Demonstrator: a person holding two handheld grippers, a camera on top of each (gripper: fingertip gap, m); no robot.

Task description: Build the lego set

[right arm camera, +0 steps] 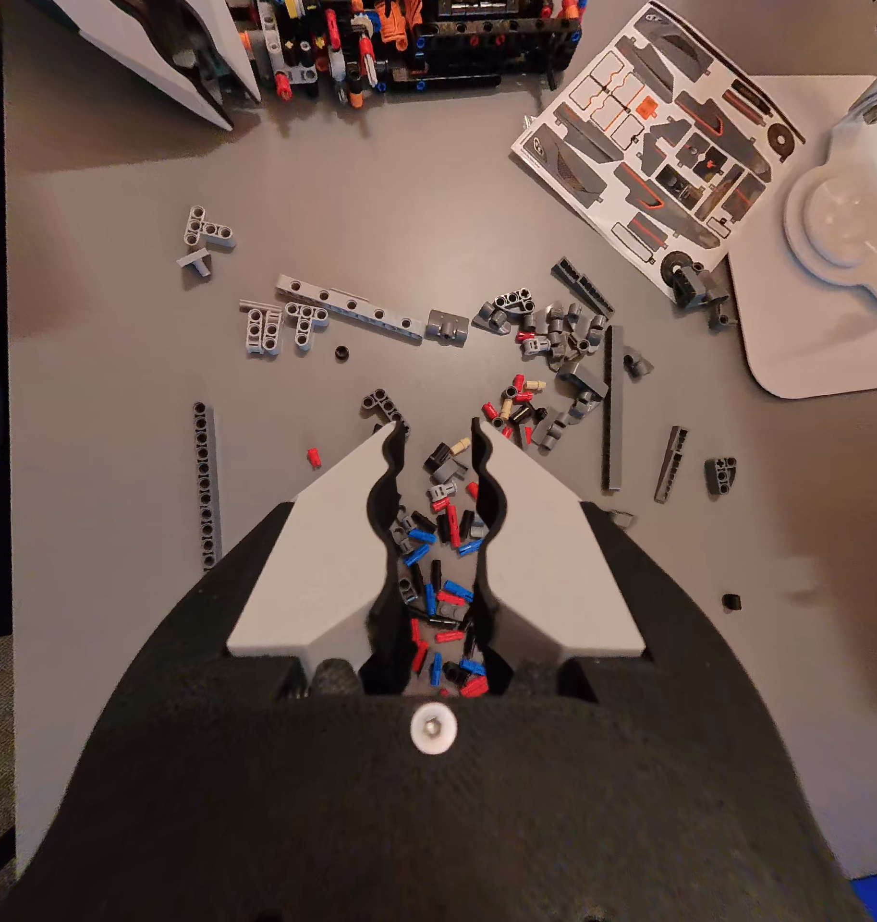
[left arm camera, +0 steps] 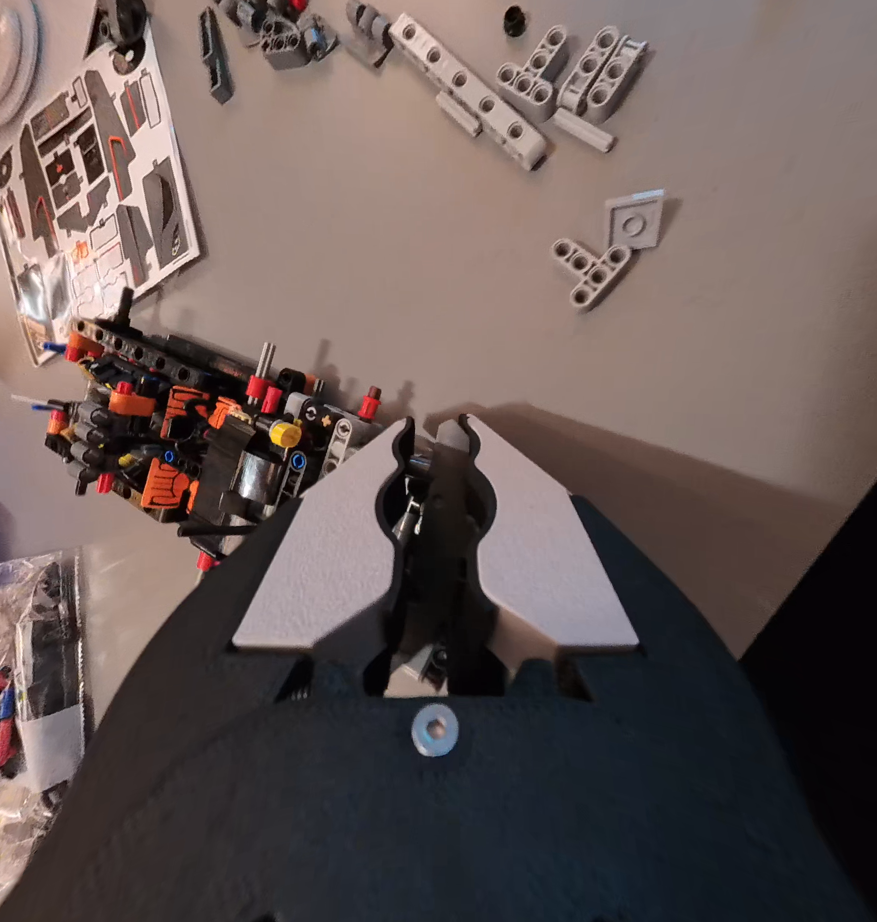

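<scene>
The half-built black, orange and red lego model lies on the grey table; it also shows at the top of the right wrist view. My left gripper is shut on the model's near end, with a grey and black part between its fingers. It also shows at the top left of the right wrist view. My right gripper is open and empty, held above a pile of small red, blue and black pins. Light grey beams lie beyond it and show in the left wrist view.
A sticker sheet lies at the far right, next to a white board that bears a clear round object. Dark grey parts and long beams are scattered about. A bag of parts sits left. About 25 centimeters separates my left fingertips from my right.
</scene>
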